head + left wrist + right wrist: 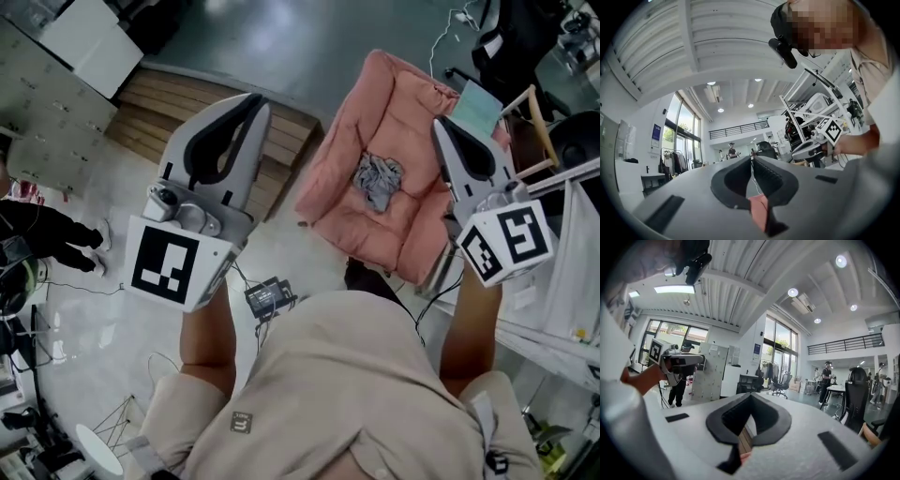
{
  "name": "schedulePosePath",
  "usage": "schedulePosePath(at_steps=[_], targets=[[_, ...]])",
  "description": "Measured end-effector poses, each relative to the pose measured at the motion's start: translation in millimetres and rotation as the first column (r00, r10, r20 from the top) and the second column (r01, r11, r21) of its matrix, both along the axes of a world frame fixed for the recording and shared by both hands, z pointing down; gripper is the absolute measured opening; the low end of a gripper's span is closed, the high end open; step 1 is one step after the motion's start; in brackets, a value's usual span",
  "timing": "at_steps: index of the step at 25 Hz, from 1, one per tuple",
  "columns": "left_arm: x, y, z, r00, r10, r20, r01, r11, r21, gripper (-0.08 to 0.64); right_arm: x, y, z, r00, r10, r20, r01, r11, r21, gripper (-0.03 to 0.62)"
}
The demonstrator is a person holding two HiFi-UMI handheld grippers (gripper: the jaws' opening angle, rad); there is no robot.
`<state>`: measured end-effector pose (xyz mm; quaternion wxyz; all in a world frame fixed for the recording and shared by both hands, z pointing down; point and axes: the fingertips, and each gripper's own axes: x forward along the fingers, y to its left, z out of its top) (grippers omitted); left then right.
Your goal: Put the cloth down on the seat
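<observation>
A crumpled grey cloth [378, 180] lies on the seat of a pink cushioned chair [398, 103], with neither gripper touching it. My left gripper [253, 99] is raised over the floor to the chair's left; its jaws are together with nothing between them. My right gripper [440, 124] is raised over the chair's right arm, also shut and holding nothing. In the left gripper view the black pads [765, 174] meet at the tip of the left gripper [751, 159], which points up into the hall. In the right gripper view the right gripper [750, 394] stands likewise.
A low wooden platform [211, 112] sits left of the chair, beside white lockers [42, 112]. A small black device [268, 296] with cables lies on the glossy floor. A person in dark clothes [47, 239] stands at the left. A teal sheet [478, 108] and wooden furniture crowd the right.
</observation>
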<state>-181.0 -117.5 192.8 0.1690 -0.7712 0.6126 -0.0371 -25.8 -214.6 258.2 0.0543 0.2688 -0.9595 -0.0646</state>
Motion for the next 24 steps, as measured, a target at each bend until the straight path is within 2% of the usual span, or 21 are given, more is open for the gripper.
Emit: schedulePosePath(at_steps=[4,16,19,24], targets=[[3.1,16.1,-8.5,1.0,-0.003,-0.023,0.004,0.999,0.033,0.02,3.2,18.0,-8.7,1.0,-0.017,-0.008,0.017,1.0,0.022,-0.011],[4.7,28.3,-0.7,1.0,-0.001,-0.031,0.001,1.0,0.01,0.02,6.4,33.9,-17.4,1.0,-0.025,-0.013,0.025,0.999,0.032,-0.011],[0.4,31.3,13.2,1.0,0.004,-0.021,-0.004,1.0,-0.031,0.02,3.1,35.1,-14.1,1.0,-0.026,-0.016,0.027,0.999,0.031,-0.011],[-2.6,29.7,0.7,0.999,0.016,-0.051,-0.014,0.999,0.037,0.02,-5.5,35.7,-11.8,0.999,-0.028,-0.021,0.029,0.999,0.027,-0.011]])
